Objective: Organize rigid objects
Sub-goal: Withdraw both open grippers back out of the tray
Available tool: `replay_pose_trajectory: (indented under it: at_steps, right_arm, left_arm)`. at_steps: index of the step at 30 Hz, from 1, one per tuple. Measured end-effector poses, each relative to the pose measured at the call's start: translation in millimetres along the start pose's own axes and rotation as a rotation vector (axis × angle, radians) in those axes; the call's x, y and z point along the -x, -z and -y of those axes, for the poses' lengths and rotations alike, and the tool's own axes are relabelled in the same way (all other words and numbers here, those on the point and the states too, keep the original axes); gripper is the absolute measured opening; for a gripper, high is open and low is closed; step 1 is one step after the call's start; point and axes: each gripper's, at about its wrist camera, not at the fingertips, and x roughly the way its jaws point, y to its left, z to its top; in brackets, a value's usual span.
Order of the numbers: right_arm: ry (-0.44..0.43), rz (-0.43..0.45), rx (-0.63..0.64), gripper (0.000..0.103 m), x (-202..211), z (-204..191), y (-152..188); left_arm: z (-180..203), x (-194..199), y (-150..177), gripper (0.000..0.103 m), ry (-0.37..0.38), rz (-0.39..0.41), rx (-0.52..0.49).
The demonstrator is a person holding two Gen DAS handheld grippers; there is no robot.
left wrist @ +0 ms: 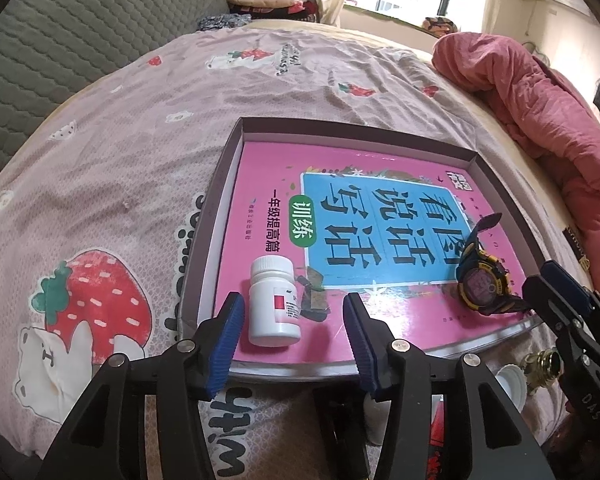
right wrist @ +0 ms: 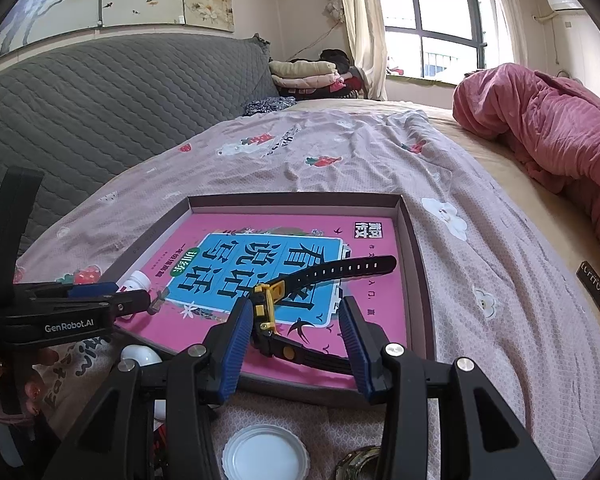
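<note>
On pink workbook [left wrist: 380, 320] inside shallow box [left wrist: 224, 184]: white pill bottle [left wrist: 274, 302] upright, light, smooth, grab mid-body; digital watch [right wrist: 272, 312] on edge, stiff case, floppy strap. Left gripper [left wrist: 294, 332], right gripper [right wrist: 296, 332] both spread, pads clear, holding nothing.

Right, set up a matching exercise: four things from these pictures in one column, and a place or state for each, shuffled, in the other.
Things:
1. white bottle
2. watch
3. pink book
4. white lid

Places or states:
A. lying flat inside the box
B. on the bedsheet, outside the box
C. standing upright between the open left tongs
D. on its side between the open right tongs

Pairs: 1-C, 2-D, 3-A, 4-B
</note>
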Motion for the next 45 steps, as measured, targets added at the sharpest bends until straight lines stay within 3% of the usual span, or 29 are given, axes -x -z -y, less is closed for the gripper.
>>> replay_pose_trajectory:
  at_steps: [10,14,32,36,45]
  right_arm:
    - [0.009,-0.003,0.041,0.045,1.3,-8.2,3.9]
    - [0.016,0.009,0.058,0.054,5.4,-11.2,4.0]
    - [0.027,0.041,0.027,0.056,27.8,-8.4,5.3]
    - [0.025,0.045,0.028,0.056,31.5,-9.7,5.8]
    - [0.022,0.069,0.019,0.057,42.1,-13.2,5.0]
  left_arm:
    - [-3.2,11.3,3.5,0.054,0.001,0.012,-0.005]
    - [-3.3,17.0,3.8,0.056,0.003,0.024,0.0]
    - [11.0,44.8,10.9,0.06,0.008,0.066,-0.035]
    - [13.7,50.1,12.5,0.069,0.0,0.077,-0.046]
    - [17.8,60.8,14.6,0.07,0.0,0.089,-0.061]
